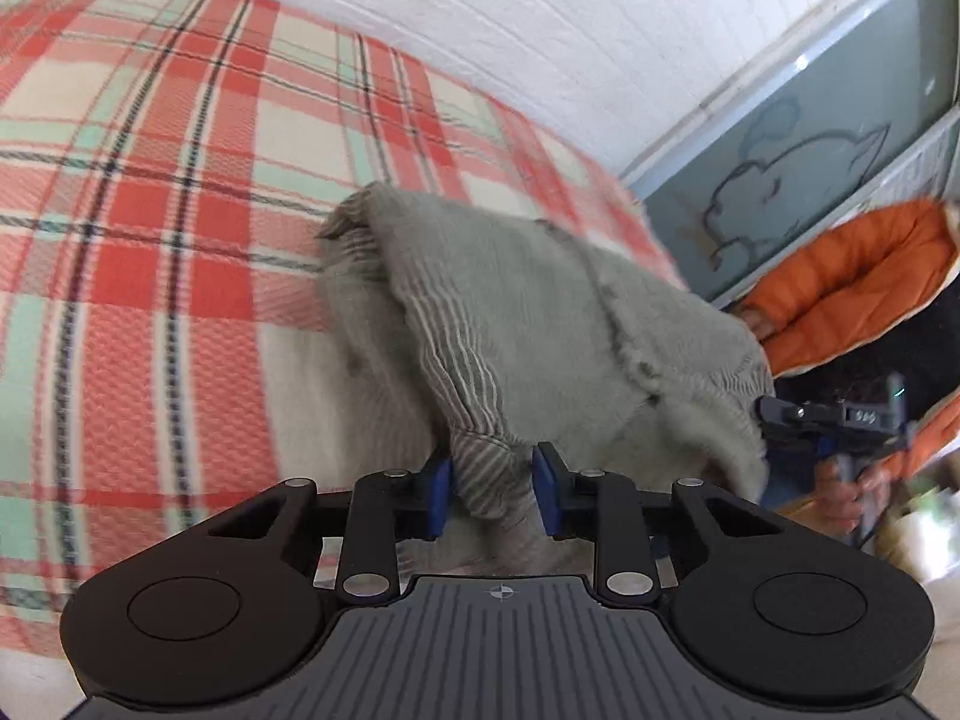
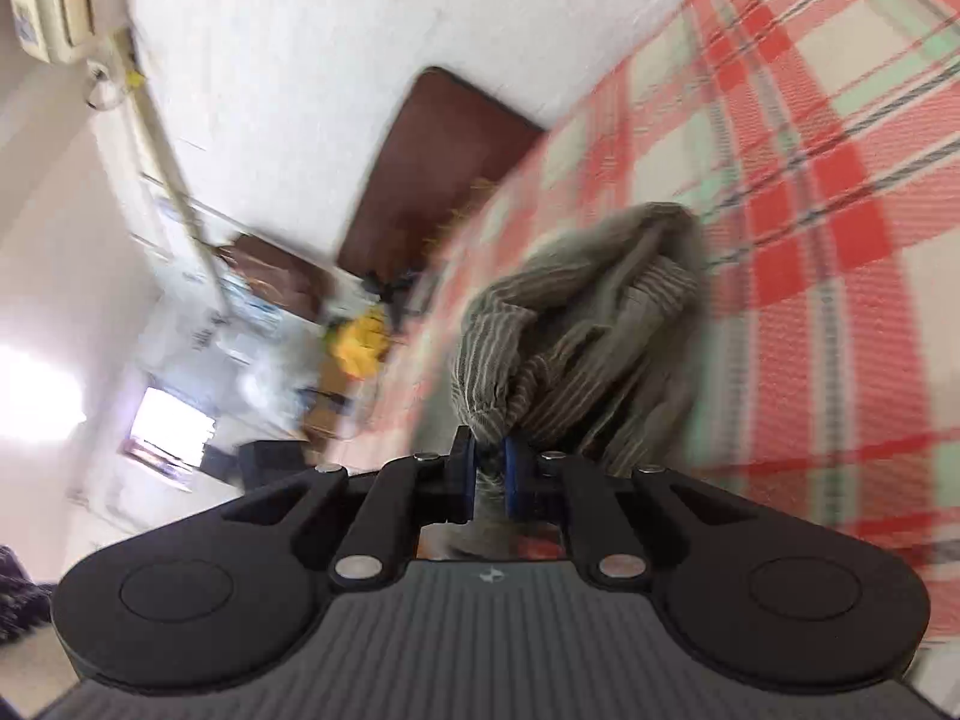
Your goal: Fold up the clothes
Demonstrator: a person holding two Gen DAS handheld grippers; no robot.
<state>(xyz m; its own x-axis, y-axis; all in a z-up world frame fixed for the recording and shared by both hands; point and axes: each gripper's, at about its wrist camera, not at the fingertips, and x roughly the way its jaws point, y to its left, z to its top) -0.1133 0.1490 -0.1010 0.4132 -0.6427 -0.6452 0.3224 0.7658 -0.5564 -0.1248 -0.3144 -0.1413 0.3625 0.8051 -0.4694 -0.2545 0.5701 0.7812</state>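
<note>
Your left gripper point(image 1: 493, 495): jaws apart, grey striped garment point(image 1: 510, 312) hanging between. Your right gripper point(image 2: 489, 476): jaws clamped on garment edge. Garment bunched on plaid bed cover point(image 1: 150, 210).

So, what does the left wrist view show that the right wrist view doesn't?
Only the left wrist view shows the left gripper, its pads either side of a striped fold, the person's orange sleeve and the right gripper from outside. Only the right wrist view shows the right gripper shut on the cloth, an air conditioner and a dark headboard. Both share the grey striped garment on the plaid blanket.
</note>
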